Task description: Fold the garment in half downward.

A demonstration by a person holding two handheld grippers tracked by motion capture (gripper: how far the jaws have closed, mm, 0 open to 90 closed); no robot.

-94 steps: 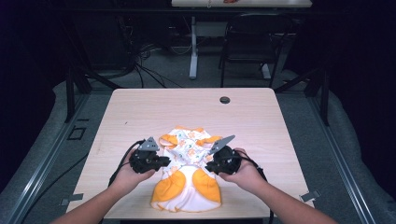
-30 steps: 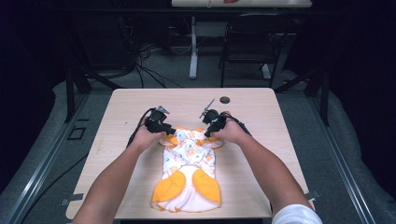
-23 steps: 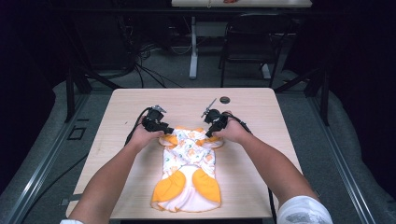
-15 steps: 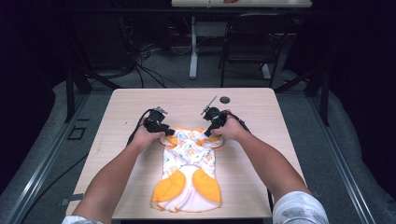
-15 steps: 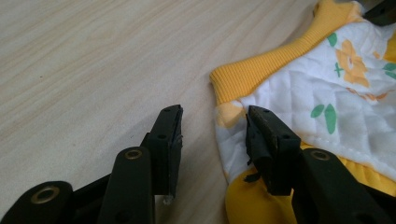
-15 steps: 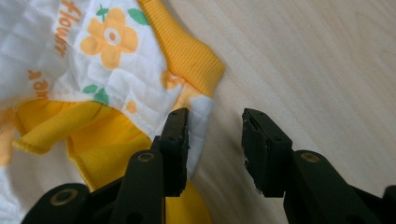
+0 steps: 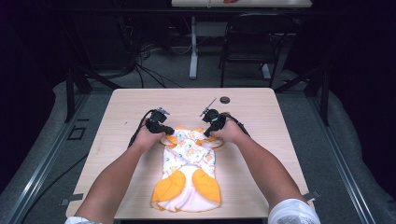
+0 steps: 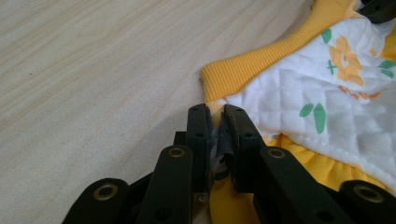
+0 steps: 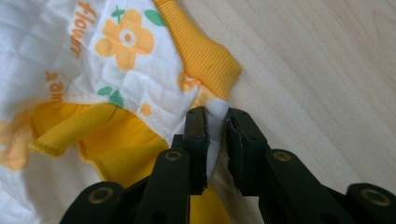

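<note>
A small baby suit (image 7: 188, 165), white with orange flowers and yellow trim, lies flat in the middle of the counter (image 7: 116, 112). Its feet point to the near edge and nearly reach it. The left tool (image 7: 164, 129) has just been closing and now pinches the cloth at the suit's top left corner, by a yellow cuff (image 8: 243, 70). The right tool (image 7: 211, 131) has just been closing too and pinches the top right corner. Bare wood lies on both sides and past the tools, where a small dark hole (image 7: 225, 100) sits near the far edge.
</note>
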